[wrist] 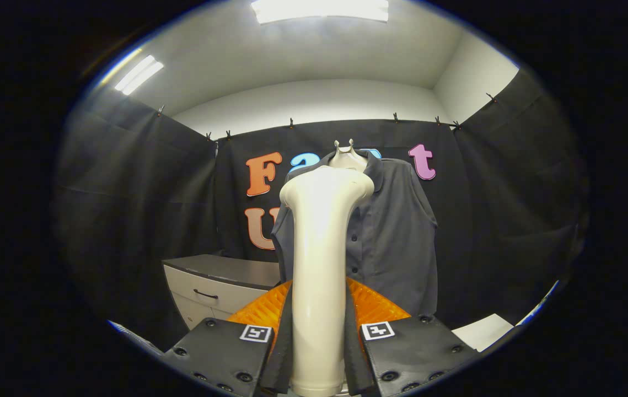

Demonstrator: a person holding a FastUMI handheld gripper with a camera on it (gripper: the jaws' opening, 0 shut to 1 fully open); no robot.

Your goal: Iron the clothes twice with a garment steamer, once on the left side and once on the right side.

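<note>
A cream-white garment steamer (319,259) stands upright between my fingers, its handle clamped by both of them and its flared head at the top. My gripper (318,353) is shut on that handle. Beyond the steamer hangs a dark grey short-sleeved button shirt (391,237) on a pale mannequin hanger, its neck (347,157) showing above the collar. The steamer head sits in front of the shirt's left chest as I look at it and hides that part; whether it touches the cloth I cannot tell.
A white cabinet with a dark top and a drawer handle (220,284) stands low to the left of the shirt. A white flat surface (482,331) lies low on the right. Black cloth walls close the booth on three sides.
</note>
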